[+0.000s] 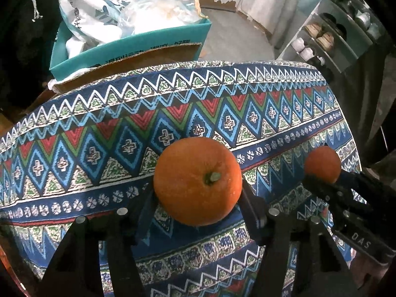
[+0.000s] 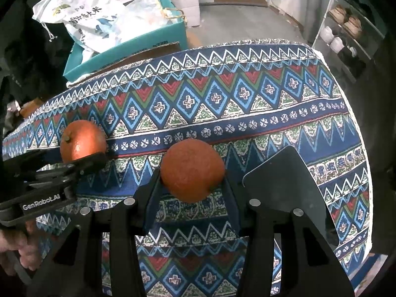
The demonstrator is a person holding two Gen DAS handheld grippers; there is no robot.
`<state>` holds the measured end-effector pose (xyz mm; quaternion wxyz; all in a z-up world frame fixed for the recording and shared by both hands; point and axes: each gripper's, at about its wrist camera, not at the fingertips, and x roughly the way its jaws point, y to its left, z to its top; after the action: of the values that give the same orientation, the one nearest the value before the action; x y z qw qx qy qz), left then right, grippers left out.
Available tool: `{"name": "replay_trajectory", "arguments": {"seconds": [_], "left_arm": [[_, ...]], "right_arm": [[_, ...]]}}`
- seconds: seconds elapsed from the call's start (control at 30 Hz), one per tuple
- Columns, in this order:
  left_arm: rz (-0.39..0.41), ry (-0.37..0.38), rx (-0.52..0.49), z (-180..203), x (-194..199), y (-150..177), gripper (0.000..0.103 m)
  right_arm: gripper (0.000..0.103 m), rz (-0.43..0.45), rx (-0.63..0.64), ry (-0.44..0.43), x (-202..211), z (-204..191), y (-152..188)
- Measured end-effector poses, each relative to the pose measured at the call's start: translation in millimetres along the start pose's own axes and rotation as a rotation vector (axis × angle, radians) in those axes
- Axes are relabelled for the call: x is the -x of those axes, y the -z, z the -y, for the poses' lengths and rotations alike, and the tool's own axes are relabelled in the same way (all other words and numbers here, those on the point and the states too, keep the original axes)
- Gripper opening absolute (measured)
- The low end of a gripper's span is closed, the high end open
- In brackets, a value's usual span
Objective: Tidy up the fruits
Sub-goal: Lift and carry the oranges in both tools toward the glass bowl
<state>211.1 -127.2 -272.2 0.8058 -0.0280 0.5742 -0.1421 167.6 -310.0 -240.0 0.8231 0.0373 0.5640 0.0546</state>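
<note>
Frame centre, each view: left gripper (image 1: 198, 198) clamps the stemmed orange (image 1: 197, 180); right gripper (image 2: 193, 185) clamps the smaller orange (image 2: 192, 169). Lift both straight off the patterned cloth (image 1: 123, 123), squeezing gently.

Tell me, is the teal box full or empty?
Full. The teal box has white printed bags bulging above its rim in both views.

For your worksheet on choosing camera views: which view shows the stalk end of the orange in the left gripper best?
The left wrist view. There the orange sits in the middle between the left gripper's fingers with its green stalk facing the camera. The right wrist view shows the same orange small at the left edge, partly behind that gripper, its stalk seen side-on.
</note>
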Motion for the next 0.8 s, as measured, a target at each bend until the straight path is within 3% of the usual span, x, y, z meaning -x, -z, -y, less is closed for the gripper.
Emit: {"name": "replay_trajectory", "arguments": {"seconds": [0.3,0.8], "left_arm": [[0.055,-0.021,-0.029,3,43,9,0.064],[0.183,-0.028,-0.037,5,128,30,0.064]], "right_arm": [[0.047,0.037,0.024,0.004,21,-11,0],[0.047,0.148,0.111,0.0,96,-48,-2]]}}
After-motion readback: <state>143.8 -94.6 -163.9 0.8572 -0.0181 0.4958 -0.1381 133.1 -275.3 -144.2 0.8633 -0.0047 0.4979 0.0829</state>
